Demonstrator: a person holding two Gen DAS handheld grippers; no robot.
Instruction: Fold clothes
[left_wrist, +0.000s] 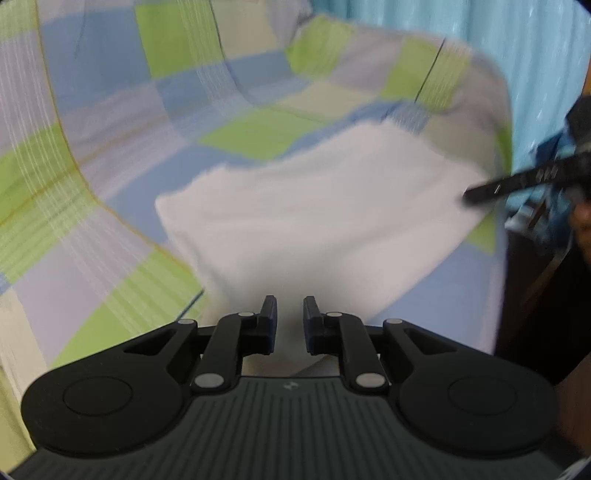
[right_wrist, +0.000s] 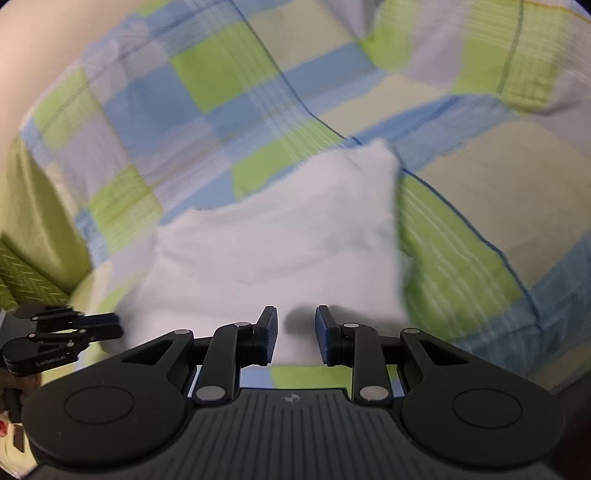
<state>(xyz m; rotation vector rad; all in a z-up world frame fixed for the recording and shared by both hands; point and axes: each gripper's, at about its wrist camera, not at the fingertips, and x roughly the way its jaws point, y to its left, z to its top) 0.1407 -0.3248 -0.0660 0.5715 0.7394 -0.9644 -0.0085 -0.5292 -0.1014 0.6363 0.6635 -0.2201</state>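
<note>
- Left gripper (left_wrist: 290, 321): fingers (left_wrist: 269, 325) standing slightly apart at the near edge of the white cloth (left_wrist: 314, 221); cloth is showing in the gap, but whether it is being pinched cannot be told.
- Right gripper (right_wrist: 295, 334): fingers (right_wrist: 327, 338) parted with a clear gap, hovering at the cloth's near edge; a shadow is falling between them, and no grasp is showing.
- Cloth: lying on the bed (left_wrist: 110, 147), spread as a rough rectangle with one far corner peaking up in the right view; both pictures are blurring.
- Progress, as a judgement: the cloth is appearing already reduced to a compact panel, so at least one fold is probably done; a further fold and smoothing are likely remaining.
- Bedsheet (right_wrist: 221, 74): checked in green, blue and lilac, running under and beyond the cloth.
- Curtain (left_wrist: 517, 44): pale blue, hanging past the bed's far side.
- Writing: small lettering is showing on the left gripper's body in the right view, too blurred to read; a small logo mark on each gripper base, not legible.
</note>
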